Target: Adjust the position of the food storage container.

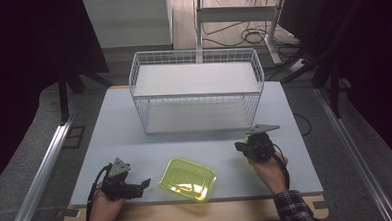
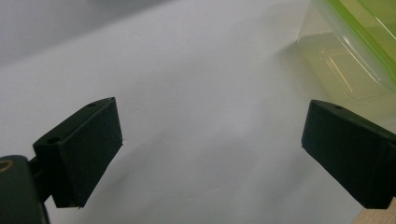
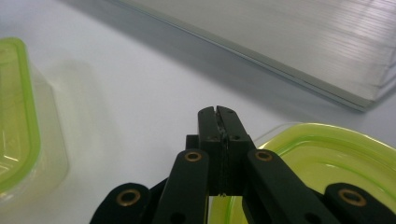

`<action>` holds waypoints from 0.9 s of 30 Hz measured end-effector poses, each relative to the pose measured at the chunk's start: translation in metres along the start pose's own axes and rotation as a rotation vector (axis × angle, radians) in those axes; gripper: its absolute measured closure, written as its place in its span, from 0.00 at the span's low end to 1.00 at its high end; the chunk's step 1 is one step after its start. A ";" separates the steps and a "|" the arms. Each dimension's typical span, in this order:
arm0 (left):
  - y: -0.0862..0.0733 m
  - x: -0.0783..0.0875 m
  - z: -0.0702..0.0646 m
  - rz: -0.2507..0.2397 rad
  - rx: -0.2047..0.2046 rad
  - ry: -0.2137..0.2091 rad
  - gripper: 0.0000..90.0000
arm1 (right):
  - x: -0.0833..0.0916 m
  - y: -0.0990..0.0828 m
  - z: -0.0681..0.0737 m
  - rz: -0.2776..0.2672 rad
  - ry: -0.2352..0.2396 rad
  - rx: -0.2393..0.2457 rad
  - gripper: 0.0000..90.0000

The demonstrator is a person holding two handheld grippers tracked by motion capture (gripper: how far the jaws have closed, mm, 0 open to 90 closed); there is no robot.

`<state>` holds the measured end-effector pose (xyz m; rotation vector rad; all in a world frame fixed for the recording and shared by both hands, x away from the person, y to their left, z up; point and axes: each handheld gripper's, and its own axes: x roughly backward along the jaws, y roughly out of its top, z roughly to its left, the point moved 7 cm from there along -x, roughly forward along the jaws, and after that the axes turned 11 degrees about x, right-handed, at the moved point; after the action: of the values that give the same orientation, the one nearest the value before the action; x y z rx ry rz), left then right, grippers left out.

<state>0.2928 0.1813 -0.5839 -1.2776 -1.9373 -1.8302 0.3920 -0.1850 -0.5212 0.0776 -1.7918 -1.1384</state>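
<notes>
So, the yellow-green plastic container (image 1: 187,179) sits at lower centre of the high view, right at the near table (image 1: 110,144) edge; its long axis runs across the frame, tipped a bit down to the right. The left gripper (image 1: 146,187) is at lower left, just beside the container's left end and pointing at it, jaws wide apart with nothing between them; in its own view the tub is off at upper right, so honestly it needs to swing that way before anything goes between the pads. The right gripper (image 1: 239,146) is right of centre, farther from the container, jaws pressed together; in the right gripper view a second green-rimmed piece (image 3: 336,158) lies right under them at lower right; can't tell if they pinch its edge. Left one is nearer. Behind it all, upper centre, stands a white wire rack (image 1: 198,90), well apart; nothing blocks the way in.
</notes>
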 end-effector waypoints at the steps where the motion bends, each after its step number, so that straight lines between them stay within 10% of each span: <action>1: 0.000 0.000 0.000 0.000 -0.001 0.000 0.05 | 0.002 -0.001 -0.001 0.002 0.002 -0.005 0.99; 11: 0.000 -0.001 -0.001 0.005 0.012 -0.007 0.05 | 0.027 -0.020 -0.006 -0.011 -0.017 -0.037 0.98; 17: 0.002 0.002 -0.005 0.022 0.017 -0.024 0.10 | 0.031 -0.023 0.023 -0.016 0.054 -0.009 0.98; 22: 0.003 -0.001 -0.025 0.070 -0.056 -0.101 0.51 | 0.021 -0.035 0.062 0.020 0.168 0.005 0.98; 27: 0.004 -0.008 -0.037 0.105 -0.066 -0.130 0.69 | 0.014 -0.038 0.087 0.041 0.243 0.014 0.98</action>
<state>0.2846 0.1444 -0.5781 -1.5239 -1.8471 -1.8159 0.3041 -0.1558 -0.5463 0.1793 -1.5790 -1.0399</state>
